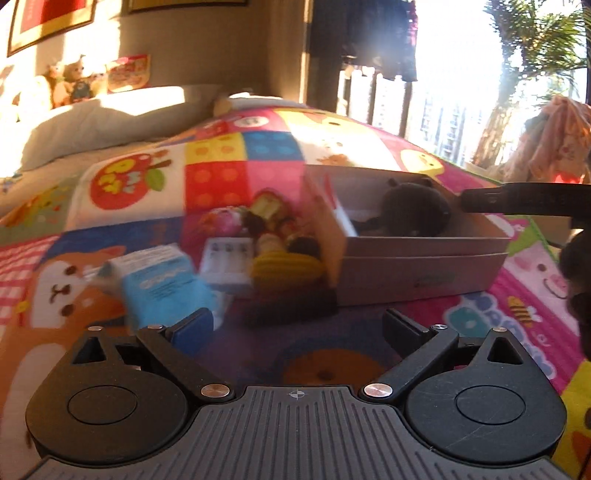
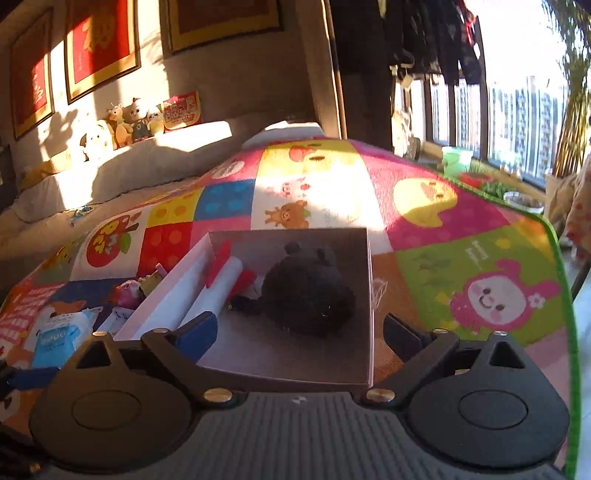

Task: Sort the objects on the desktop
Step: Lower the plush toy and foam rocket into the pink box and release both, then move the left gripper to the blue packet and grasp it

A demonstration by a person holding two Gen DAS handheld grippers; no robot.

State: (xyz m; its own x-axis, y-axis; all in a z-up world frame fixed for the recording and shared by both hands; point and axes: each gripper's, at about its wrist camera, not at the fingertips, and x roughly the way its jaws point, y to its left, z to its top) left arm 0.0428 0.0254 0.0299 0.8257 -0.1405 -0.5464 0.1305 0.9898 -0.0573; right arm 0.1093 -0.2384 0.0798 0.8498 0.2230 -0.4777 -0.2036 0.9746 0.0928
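Note:
An open cardboard box [image 1: 417,273] [image 2: 364,295] rests on a bright patchwork blanket. Inside it lies a black plush toy [image 1: 415,208] [image 2: 306,291], beside a white and red item [image 2: 229,280]. Left of the box sits a pile of small toys [image 1: 273,236], a yellow knitted piece [image 1: 286,267], a white case [image 1: 227,262] and a blue tissue pack [image 1: 162,284] [image 2: 62,338]. My left gripper [image 1: 297,328] is open above the blanket, short of the pile, with nothing between its fingers. My right gripper [image 2: 299,330] is open over the box's near end, empty.
The blanket [image 2: 480,258] covers a bed, its green edge at the right. Pillows [image 1: 103,125] and stuffed animals [image 2: 125,123] line the headboard wall. Windows and hanging clothes [image 2: 424,33] fill the far right. The right gripper's dark arm [image 1: 524,197] crosses above the box.

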